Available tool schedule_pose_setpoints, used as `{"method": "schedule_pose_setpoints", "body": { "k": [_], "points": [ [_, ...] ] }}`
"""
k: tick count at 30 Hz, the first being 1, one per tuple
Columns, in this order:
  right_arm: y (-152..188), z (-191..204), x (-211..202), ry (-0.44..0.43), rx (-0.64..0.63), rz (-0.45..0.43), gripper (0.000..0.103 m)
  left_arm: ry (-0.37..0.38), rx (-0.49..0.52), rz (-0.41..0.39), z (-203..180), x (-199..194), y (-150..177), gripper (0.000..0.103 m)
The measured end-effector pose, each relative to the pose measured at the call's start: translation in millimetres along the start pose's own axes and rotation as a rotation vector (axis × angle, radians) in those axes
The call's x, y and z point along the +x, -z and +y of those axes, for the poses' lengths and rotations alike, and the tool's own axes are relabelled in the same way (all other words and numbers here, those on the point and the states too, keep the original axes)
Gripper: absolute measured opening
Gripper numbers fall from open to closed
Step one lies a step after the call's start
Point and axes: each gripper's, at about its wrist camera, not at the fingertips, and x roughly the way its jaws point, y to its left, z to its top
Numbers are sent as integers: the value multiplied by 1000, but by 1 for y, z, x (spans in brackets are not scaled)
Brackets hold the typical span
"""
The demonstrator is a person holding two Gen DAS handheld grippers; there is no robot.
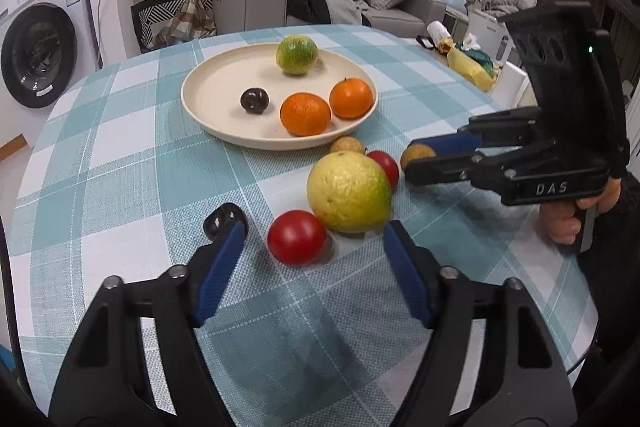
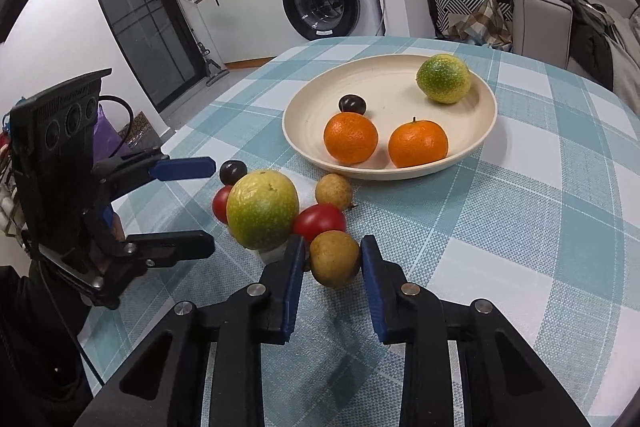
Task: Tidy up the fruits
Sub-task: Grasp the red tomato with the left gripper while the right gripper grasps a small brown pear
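Fruits loose on desk [image 2: 540, 227] beside plate [image 2: 320, 95]: brown longan [image 2: 334, 263] between right hand-held gripper [image 2: 330, 259] fingers, gaps visible, not clamped. Round, no clear long axis. Left hand-held gripper [image 1: 316, 239] spread wide near red tomato [image 1: 297, 237], holding nothing.

On the table [image 2: 520, 187] stood one cream plate [image 2: 480, 143]. There were two oranges, one [image 2: 351, 137] beside the other [image 2: 418, 143], and two dark plums, one [image 2: 352, 104] on the plate and one [image 2: 233, 172] off it. Two green-yellow citrus fruits were counted, the smaller [image 2: 443, 79] and the larger [image 2: 262, 209]. Two red tomatoes [image 2: 319, 221] [image 1: 297, 237] and two small brown fruits [image 2: 333, 191] [image 2: 335, 263] completed the count.
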Motion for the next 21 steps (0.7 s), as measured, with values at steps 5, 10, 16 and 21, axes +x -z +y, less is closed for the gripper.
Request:
{"method": "schedule_pose_setpoints", "body": {
  "k": [5, 10, 16, 21],
  "points": [
    [-1, -2, 0, 2, 6, -1, 30, -5, -6, 39, 3, 8, 2, 53],
    [1, -1, -1, 1, 4, -2, 30, -14, -19, 57, 5, 15, 1, 52],
    [2, 0, -1, 1, 2, -3, 30, -28, -18, 69, 4, 22, -1, 41],
    [2, 0, -2, 3, 2, -6, 30, -28, -29, 70, 7, 24, -2, 29]
  ]
}}
